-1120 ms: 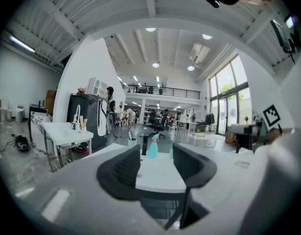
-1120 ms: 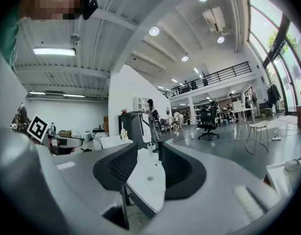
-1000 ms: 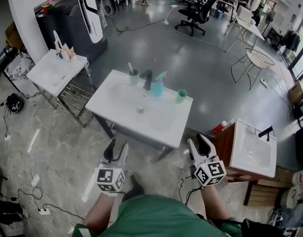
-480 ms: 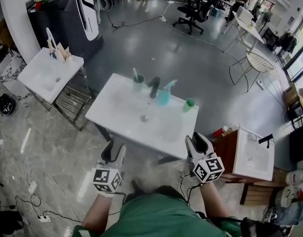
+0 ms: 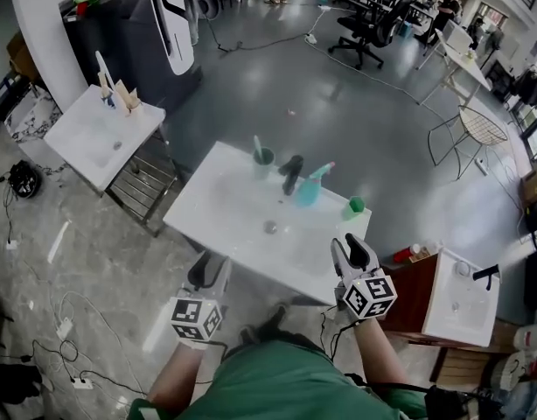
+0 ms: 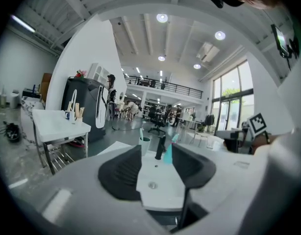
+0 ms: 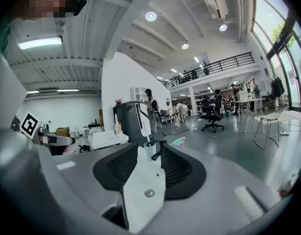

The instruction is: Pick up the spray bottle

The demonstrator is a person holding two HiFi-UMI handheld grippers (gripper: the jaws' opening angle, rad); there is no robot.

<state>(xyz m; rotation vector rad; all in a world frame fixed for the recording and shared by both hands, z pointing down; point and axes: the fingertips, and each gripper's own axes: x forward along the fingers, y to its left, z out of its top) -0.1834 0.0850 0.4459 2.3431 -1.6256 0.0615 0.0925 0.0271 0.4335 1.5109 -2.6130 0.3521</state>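
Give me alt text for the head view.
Person holds left tongs, closing on nothing, and open, empty right tongs short of a white sink basin with teal spray bottle, black faucet, toothbrush cup, green cup.

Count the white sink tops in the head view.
3. The middle sink top sits centre frame, the left sink top beside the dark machine, the right sink top near the right edge. More may lie out of frame.
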